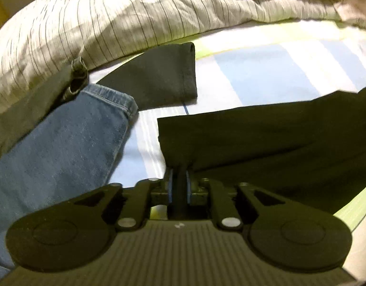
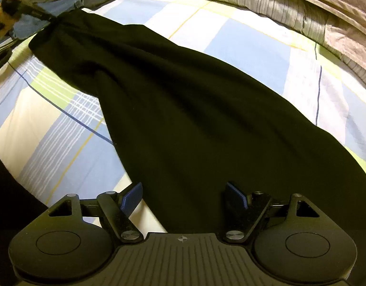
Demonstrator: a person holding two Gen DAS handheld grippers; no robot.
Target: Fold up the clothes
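Pinching a hem corner of the soft black cloth garment [image 1: 266,138], the left gripper [image 1: 179,186] has its fingers nearly closed; the right gripper [image 2: 184,196] gapes empty above the garment's other end on the checked bedsheet [image 2: 249,47]. Light, limp fabric: grip corners.

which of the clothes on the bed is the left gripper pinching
The long black garment: its corner is bunched between the left gripper pads. The blue jeans and the other dark piece lie untouched farther off.
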